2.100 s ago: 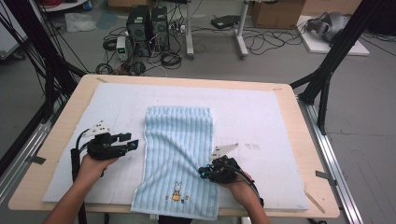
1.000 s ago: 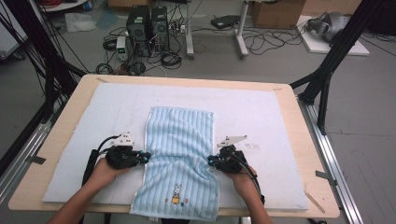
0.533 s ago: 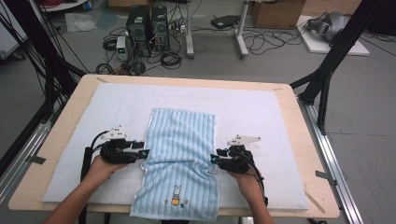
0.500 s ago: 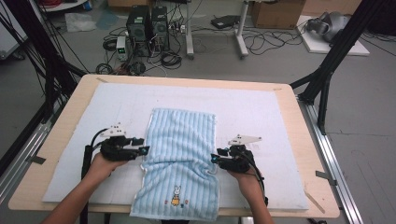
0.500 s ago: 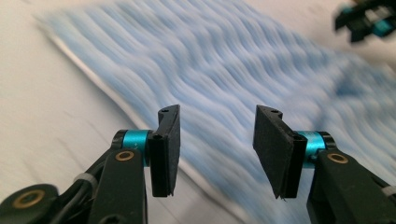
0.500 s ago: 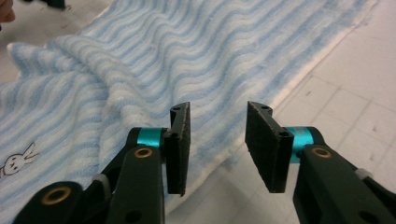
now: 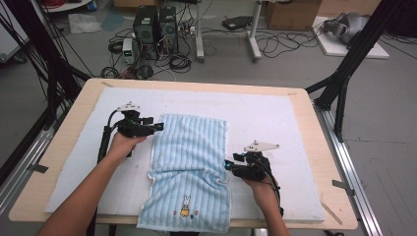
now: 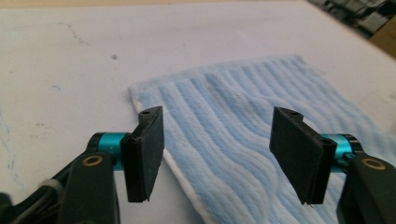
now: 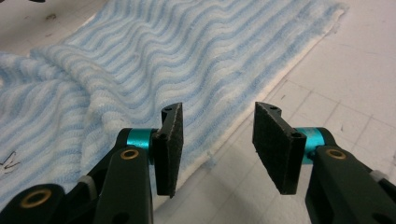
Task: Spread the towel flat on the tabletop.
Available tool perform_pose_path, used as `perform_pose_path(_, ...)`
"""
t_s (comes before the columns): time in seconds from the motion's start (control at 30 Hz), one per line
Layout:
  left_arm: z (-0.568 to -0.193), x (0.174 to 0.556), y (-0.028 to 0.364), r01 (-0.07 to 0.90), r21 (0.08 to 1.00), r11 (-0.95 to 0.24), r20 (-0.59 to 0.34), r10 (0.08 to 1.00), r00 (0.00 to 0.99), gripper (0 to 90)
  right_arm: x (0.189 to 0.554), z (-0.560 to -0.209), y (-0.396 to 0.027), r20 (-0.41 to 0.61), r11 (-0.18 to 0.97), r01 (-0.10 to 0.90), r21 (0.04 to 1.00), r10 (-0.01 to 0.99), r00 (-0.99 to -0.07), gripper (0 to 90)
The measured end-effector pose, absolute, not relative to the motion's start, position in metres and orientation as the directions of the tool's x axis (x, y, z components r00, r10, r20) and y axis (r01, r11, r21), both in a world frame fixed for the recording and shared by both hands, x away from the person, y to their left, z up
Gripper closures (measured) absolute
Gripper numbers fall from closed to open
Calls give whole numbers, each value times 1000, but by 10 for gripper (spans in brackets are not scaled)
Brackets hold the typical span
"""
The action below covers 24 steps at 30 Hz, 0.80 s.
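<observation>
High view: a light blue striped terry towel [image 7: 189, 167] lies lengthwise at centre frame on the white padded mat [image 7: 275, 118], its near end rumpled. Both jaws have just been opening, nothing between them: left gripper [image 7: 158, 127] wide at the towel's upper-left corner, right gripper [image 7: 227, 166] half-spread at its right edge. Pinch matching edge points low before lifting, I'd judge.

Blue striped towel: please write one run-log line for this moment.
towel flat, mid-crease | left gripper just opened, empty | right gripper just opened, empty

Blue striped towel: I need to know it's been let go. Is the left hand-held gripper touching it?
Apart. In the left gripper view the left hand-held gripper, jaws just opened, hangs above the towel with nothing pinched.
</observation>
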<state>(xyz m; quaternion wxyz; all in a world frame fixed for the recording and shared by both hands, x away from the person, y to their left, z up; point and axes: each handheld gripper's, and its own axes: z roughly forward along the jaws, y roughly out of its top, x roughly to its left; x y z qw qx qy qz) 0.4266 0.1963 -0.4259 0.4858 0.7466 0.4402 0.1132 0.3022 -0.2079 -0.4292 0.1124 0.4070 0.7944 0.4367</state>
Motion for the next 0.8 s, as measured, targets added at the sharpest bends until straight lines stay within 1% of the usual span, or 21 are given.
perform_pose_path(0.13, -436, 441, 185, 574, 793, -203, -204, 799, 566, 347, 302, -429, -208, 172, 289, 547, 785, 747, -642, 518)
perform_pose_path(0.17, -438, 444, 182, 576, 786, -227, -179, 807, 562, 366, 302, -429, -208, 169, 291, 546, 786, 748, -642, 517)
perform_pose_path(0.27, -445, 446, 176, 576, 769, -278, -133, 812, 569, 493, 302, -429, -208, 164, 294, 541, 788, 747, -645, 517)
perform_pose_path(0.33, -446, 445, 174, 553, 773, -312, -91, 807, 583, 542, 302, -429, -208, 166, 293, 542, 788, 747, -644, 516)
perform_pose_path(0.4, -447, 445, 175, 539, 776, -329, -78, 798, 598, 680, 302, -429, -209, 168, 292, 544, 786, 747, -643, 514)
perform_pose_path(0.43, -447, 445, 176, 538, 776, -330, -73, 799, 596, 732, 302, -429, -209, 167, 292, 543, 787, 747, -644, 513)
perform_pose_path(0.47, -447, 446, 177, 539, 775, -329, -78, 797, 599, 812, 302, -429, -208, 169, 293, 546, 785, 747, -643, 513)
perform_pose_path(0.5, -447, 447, 178, 544, 778, -315, -89, 801, 592, 846, 302, -429, -208, 167, 295, 544, 785, 746, -645, 513)
perform_pose_path(0.53, -447, 448, 180, 546, 779, -308, -91, 807, 584, 856, 302, -429, -208, 164, 298, 542, 786, 745, -646, 512)
perform_pose_path(0.63, -447, 452, 189, 566, 786, -247, -89, 862, 500, 866, 302, -430, -207, 158, 303, 541, 784, 746, -647, 512)
perform_pose_path(0.67, -448, 453, 191, 572, 789, -223, -104, 870, 482, 865, 302, -430, -207, 159, 300, 545, 783, 750, -642, 512)
perform_pose_path(0.73, -448, 453, 194, 567, 797, -206, -119, 868, 483, 845, 303, -429, -207, 157, 295, 542, 787, 754, -638, 505)
perform_pose_path(0.77, -448, 453, 194, 567, 799, -200, -117, 873, 473, 761, 305, -429, -207, 158, 288, 542, 790, 759, -632, 493)
perform_pose_path(0.8, -447, 454, 195, 569, 802, -183, -120, 883, 454, 633, 307, -429, -208, 150, 286, 538, 793, 764, -628, 484)
